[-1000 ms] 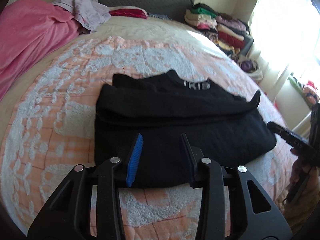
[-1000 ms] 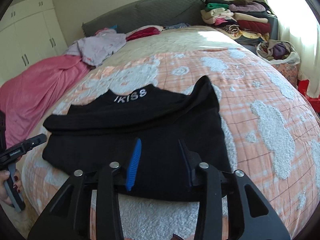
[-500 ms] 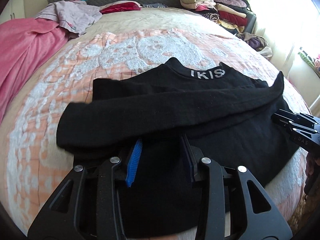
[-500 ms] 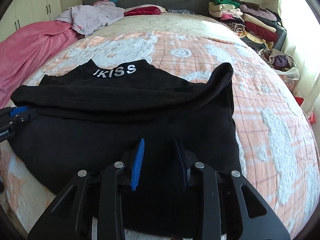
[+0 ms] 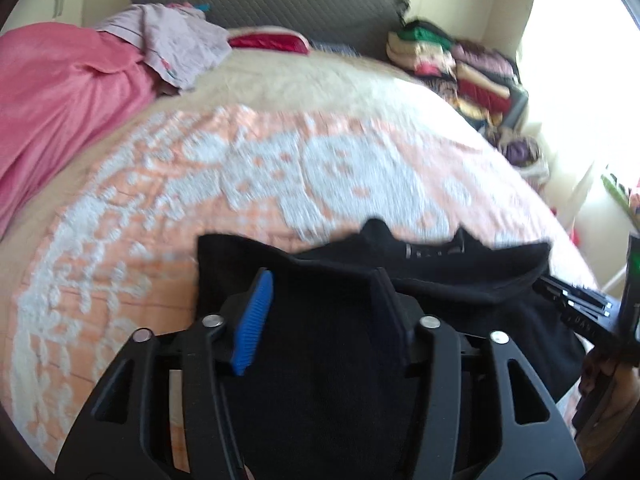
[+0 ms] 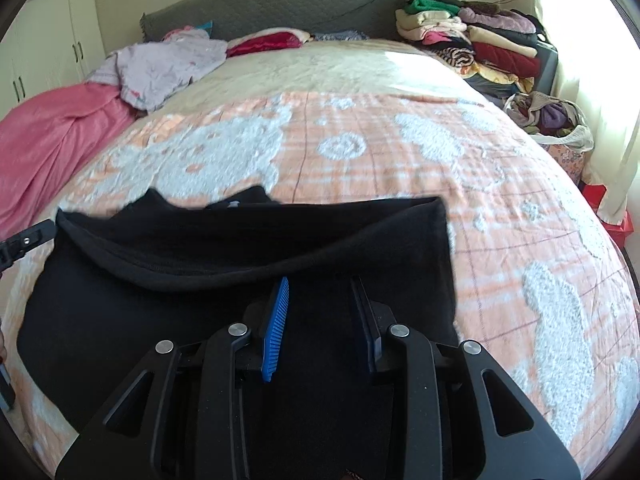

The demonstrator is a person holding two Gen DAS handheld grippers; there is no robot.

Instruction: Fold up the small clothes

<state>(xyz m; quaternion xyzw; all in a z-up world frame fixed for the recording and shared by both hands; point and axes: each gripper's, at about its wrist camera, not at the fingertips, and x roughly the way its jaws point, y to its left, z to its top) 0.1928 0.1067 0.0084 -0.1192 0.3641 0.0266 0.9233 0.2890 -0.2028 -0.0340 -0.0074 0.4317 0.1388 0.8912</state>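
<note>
A black top [image 5: 480,280] [image 6: 200,248] lies flat on the peach and white bedspread [image 6: 400,140], with a sleeve folded across its chest. Its lettered collar [image 5: 424,250] peeks over that sleeve. My left gripper [image 5: 322,274] hovers over the top's left part. Its jaws are opening, with black cloth showing in the wide gap and no pad pressing on it. My right gripper [image 6: 320,282] hangs open over the lower right part, its fingertips at the sleeve's near edge. Each gripper shows in the other's view: the left gripper [image 6: 24,240], the right gripper [image 5: 568,296].
A pink blanket [image 6: 48,140] drapes the bed's left side, with a lilac garment [image 6: 160,64] beyond it. Folded clothes [image 6: 472,36] are stacked at the far right by the grey headboard [image 6: 280,4]. A bag of clothes [image 6: 552,116] sits beside the bed.
Both grippers have moved forward over the black top, which now fills the space under them. The left jaws stand wider apart. The sleeve now hides most of the collar lettering in the right view.
</note>
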